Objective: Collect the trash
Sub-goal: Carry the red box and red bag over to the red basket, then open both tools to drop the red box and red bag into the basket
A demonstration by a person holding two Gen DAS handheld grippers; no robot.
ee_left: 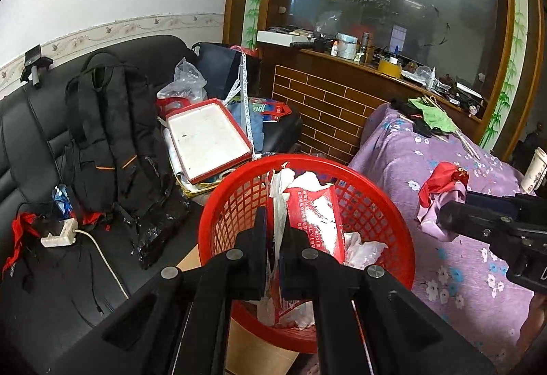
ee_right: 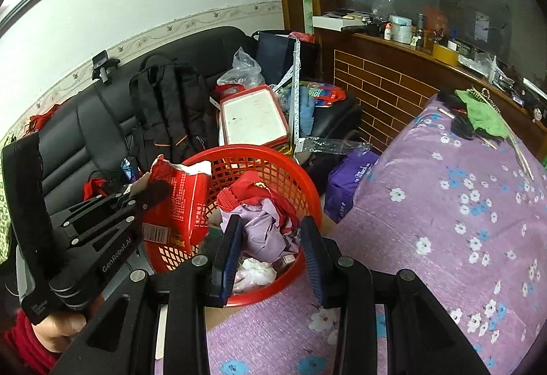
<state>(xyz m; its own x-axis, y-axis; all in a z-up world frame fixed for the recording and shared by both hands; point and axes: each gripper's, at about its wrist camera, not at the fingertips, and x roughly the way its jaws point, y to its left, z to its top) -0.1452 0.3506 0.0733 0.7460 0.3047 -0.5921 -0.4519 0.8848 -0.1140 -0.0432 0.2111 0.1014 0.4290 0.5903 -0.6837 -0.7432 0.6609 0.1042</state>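
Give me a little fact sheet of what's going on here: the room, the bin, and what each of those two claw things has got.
Place: living room, black sofa, bed with purple flowered cover
Bin: red basket, already holding crumpled paper
Left gripper: shut on a red torn packet, over the basket
Right gripper: shut on a lilac and red wad, over the basket
Not yet done: neither piece dropped in

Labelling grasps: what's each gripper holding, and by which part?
Left gripper: shut on the torn red packet, pinched at its upper edge, over the red basket. Right gripper: closed on the crumpled lilac-and-red wad, gripped across its lower middle.
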